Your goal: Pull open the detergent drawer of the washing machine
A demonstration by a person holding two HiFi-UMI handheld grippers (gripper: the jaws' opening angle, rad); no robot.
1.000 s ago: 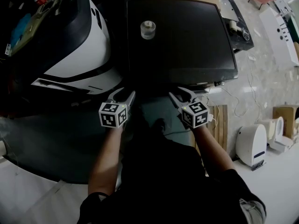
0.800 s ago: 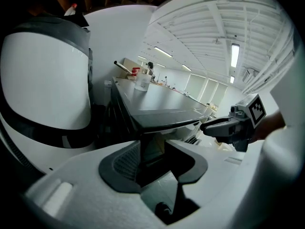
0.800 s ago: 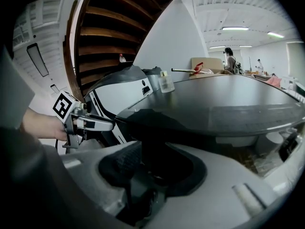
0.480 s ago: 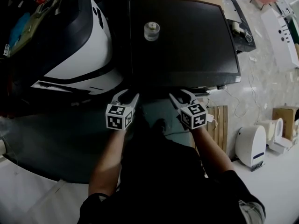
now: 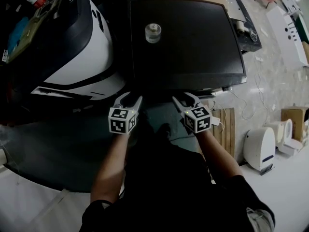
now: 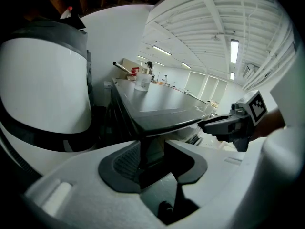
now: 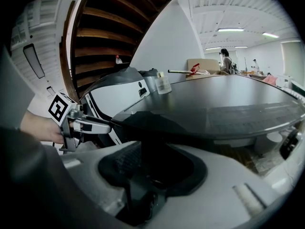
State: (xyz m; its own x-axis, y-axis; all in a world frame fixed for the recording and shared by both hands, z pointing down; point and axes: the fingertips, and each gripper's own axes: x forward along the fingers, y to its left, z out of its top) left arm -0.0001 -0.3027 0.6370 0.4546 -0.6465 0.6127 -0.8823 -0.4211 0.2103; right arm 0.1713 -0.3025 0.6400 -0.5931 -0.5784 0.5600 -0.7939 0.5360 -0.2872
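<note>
Both my grippers, left [image 5: 129, 98] and right [image 5: 185, 99], face the front edge of the dark-topped washing machine [image 5: 193, 52], which blocks travel straight ahead. Both pairs of jaws have just been opening and stand apart, nothing between them. Open room lies between the two grippers. To the left, the rounded white machine [image 5: 84, 57] closes that side, leaving only a narrow dark gap beside the washer. The washer top is free except for a small jar [image 5: 152, 31] toward its far left. To the right, wooden slats [image 5: 227, 129] and a cable [image 5: 244, 109] lie on the floor
</note>
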